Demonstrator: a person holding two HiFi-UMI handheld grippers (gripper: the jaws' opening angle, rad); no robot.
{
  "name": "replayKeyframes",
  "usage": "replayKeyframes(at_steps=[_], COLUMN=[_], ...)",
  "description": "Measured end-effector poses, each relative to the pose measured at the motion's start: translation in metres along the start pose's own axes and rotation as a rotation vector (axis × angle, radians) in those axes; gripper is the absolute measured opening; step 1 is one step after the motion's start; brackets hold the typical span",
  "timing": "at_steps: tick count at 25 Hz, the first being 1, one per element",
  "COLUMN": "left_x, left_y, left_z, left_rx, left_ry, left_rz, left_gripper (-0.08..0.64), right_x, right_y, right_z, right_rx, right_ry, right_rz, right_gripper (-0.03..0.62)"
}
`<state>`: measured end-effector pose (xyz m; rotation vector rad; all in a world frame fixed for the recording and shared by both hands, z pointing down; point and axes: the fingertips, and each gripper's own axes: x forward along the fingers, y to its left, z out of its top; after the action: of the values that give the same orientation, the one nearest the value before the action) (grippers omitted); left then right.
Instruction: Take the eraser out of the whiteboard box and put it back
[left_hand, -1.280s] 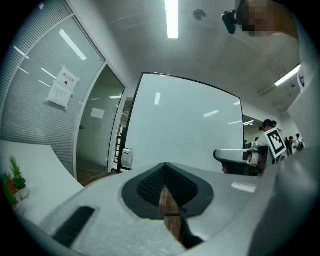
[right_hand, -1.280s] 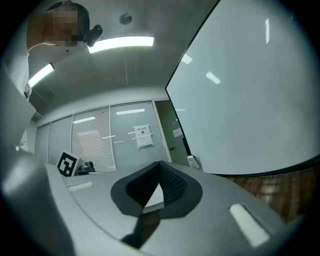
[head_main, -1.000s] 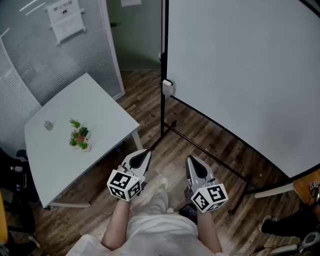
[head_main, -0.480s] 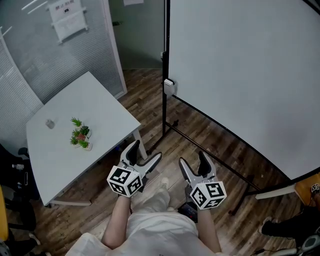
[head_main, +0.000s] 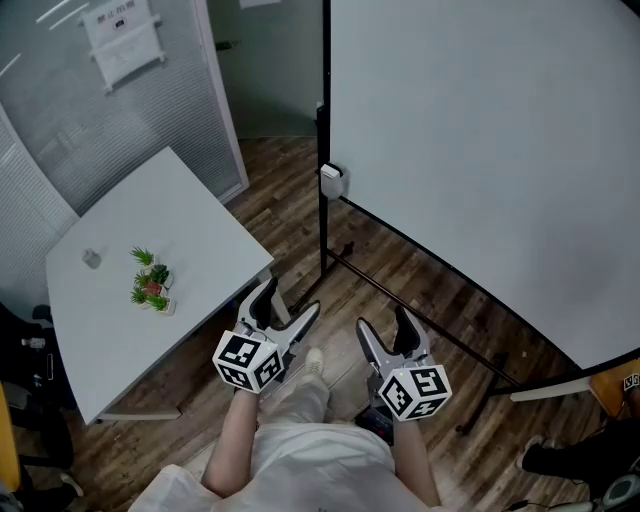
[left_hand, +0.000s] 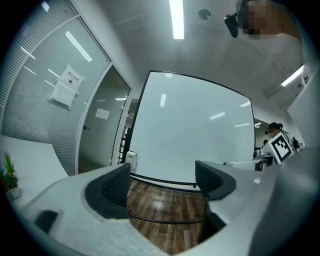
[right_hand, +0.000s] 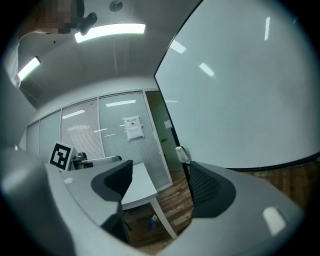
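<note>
Left gripper: jaws spread wide, having just been opening; nothing between them, only wooden floor and the whiteboard's lower rail beyond, as the left gripper view shows.
Right gripper: jaws likewise spread wide, just opened; nothing between them. The right gripper view shows a table corner and floor in the gap.
Station of both: held level, side by side in front of the person's body, over the floor, touching nothing.
Whiteboard box: small white box fixed at the left edge of the whiteboard, on the black stand pole, toward its lower corner. Well apart from both grippers. Also seen in the left gripper view and the right gripper view.
Eraser: not visible in any view; presumably inside the box, which cannot be confirmed.
Table: white, left of the stand, carrying a small plant towards its left edge.
Task stage: judged not yet begun; approach to the box outstanding.
Hazard, approach: the stand's floor bars lie between person and box; a knock there could shake the board.
Hazard, grip: with the eraser unseen, wide jaws may strike the box wall and dislodge it.
Hazard, extraction: a shallow pinch could let the eraser slip and drop to the floor.
</note>
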<state>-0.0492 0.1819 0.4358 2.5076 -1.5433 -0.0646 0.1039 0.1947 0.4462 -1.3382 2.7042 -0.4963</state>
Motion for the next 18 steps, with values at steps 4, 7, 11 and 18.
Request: replayKeyframes(at_steps=[4, 7, 11, 18], left_x=[0.042, 0.079, 0.126, 0.194], left_y=[0.027, 0.049, 0.076, 0.125], left_z=[0.001, 0.014, 0.029, 0.034], left_rx=[-0.017, -0.009, -0.008, 0.027], left_ry=[0.002, -0.016, -0.022, 0.032], left_rz=[-0.006, -0.004, -0.024, -0.063], left_gripper=[0.396, 0.376, 0.371, 0.371], right_x=[0.036, 0.068, 0.111, 0.18], right_y=[-0.023, -0.041, -0.055, -0.08], right_z=[0.004, 0.016, 0.03, 0.038], right_rx=[-0.008, -0.021, -0.053, -0.04], right_ry=[0.02, 0.029, 0.041, 0.063], right_rz=[-0.015, -0.026, -0.042, -0.083], right_gripper=[0.354, 0.354, 0.353, 0.353])
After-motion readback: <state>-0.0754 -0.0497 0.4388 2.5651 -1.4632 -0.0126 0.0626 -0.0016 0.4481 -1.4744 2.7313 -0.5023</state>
